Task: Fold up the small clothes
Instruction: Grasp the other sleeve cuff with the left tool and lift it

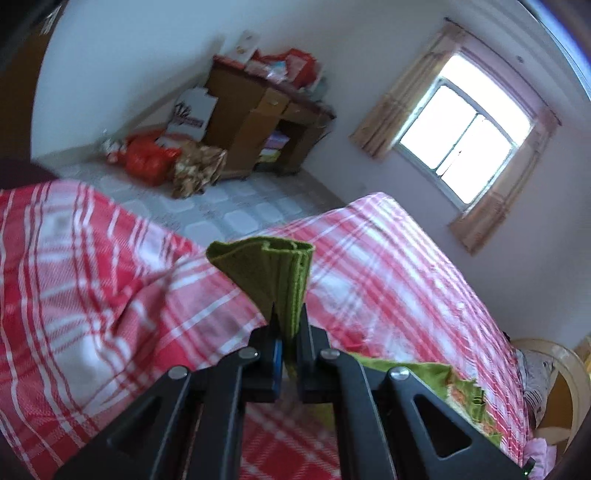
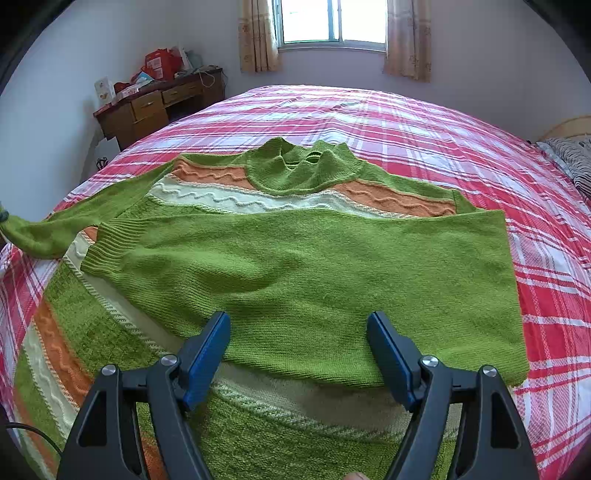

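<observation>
Two claws show: the left claw (image 1: 287, 314) pinches a bunched green sleeve cuff (image 1: 273, 269) above the bed (image 1: 92, 295); the right claw (image 2: 298, 347) gapes wide and grips nothing, over one green striped sweater (image 2: 295, 258) lying flat on the plaid bedspread, one sleeve folded across its chest.

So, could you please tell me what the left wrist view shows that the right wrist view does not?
Only the left wrist view shows the left gripper shut on a bunched green cuff, with red bags on the tiled floor. Only the right wrist view shows the open right gripper over the green sweater, its right sleeve folded across the chest, and the neck opening. Both show the red plaid bedsheet, the wooden desk and the curtained window.
</observation>
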`<state>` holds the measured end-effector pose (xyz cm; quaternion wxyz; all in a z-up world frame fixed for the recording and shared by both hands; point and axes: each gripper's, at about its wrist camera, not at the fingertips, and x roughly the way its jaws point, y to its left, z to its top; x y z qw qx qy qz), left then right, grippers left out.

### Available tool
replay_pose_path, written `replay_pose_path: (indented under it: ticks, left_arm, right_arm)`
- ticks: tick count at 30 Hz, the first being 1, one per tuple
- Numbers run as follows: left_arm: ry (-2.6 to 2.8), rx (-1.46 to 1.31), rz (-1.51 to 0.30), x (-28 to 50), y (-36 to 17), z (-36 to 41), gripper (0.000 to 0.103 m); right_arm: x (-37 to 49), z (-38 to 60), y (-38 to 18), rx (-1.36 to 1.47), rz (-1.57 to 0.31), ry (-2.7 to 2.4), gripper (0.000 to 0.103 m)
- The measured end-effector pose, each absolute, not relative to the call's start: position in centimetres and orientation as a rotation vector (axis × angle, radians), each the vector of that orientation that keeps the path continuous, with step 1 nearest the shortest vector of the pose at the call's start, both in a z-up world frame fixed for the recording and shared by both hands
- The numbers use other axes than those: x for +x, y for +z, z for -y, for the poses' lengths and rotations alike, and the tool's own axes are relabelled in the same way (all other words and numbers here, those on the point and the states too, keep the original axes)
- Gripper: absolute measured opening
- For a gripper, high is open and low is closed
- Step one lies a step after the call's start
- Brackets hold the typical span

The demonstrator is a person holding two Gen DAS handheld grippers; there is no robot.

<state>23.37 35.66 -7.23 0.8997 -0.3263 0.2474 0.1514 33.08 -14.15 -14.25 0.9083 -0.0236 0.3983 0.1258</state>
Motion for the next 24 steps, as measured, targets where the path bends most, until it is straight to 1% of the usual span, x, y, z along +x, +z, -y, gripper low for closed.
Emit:
replay_pose_path:
  ticks: [7, 14, 18, 24]
  left_arm:
    - [0.234, -0.592, -0.451, 25.7, -1.5, -32.6, 0.005]
    - [0.125, -0.441, -0.397, 28.1, 4.5, -27.0, 0.005]
    - [0.066, -0.377, -0.38, 29.1, 6.3, -23.8, 0.005]
    - [-0.024, -0.329, -0.376, 30.7, 7.6, -19.6, 0.005]
  right_arm:
    - [33.2, 14.3, -14.2, -0.041, -0.82, 0.259, 0.077]
    - [33.2, 14.5, -14.2, -0.024, -0.817, 0.261, 0.077]
    - [33.2, 14.6, -14.2, -0.009, -0.814, 0.266, 0.077]
    - [33.1, 15.0, -14.2, 0.022, -0.807, 0.276, 0.077]
